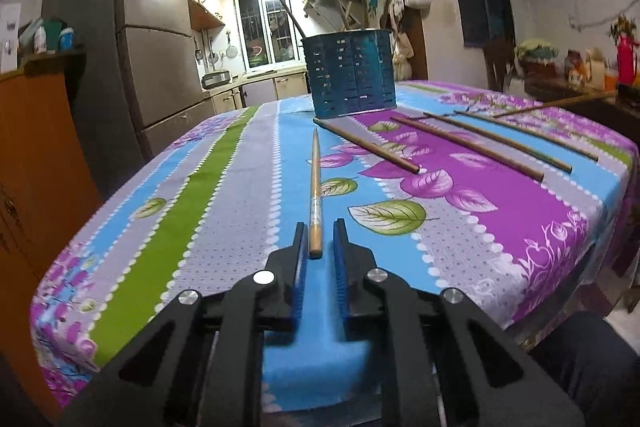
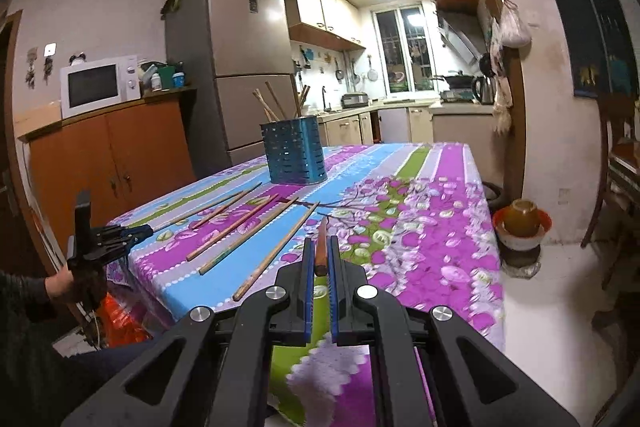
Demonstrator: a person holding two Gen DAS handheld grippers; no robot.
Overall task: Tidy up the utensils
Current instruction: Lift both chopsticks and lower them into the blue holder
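A blue perforated utensil holder (image 1: 352, 73) stands on the floral tablecloth (image 1: 224, 179) with several chopsticks in it; it also shows in the right wrist view (image 2: 294, 153). Several wooden chopsticks (image 1: 468, 147) lie loose in front of it. My left gripper (image 1: 320, 233) is open around the near end of a light chopstick (image 1: 315, 195) lying on the cloth. My right gripper (image 2: 320, 247) is shut on a reddish-brown chopstick (image 2: 321, 247) that points forward. The left gripper also shows at the table's left edge in the right wrist view (image 2: 140, 231).
Loose chopsticks (image 2: 240, 227) lie across the cloth left of my right gripper. A fridge (image 2: 244, 67), an orange cabinet (image 2: 112, 163) with a microwave (image 2: 98, 85) stand behind. A pot on a stand (image 2: 520, 231) sits on the floor right of the table.
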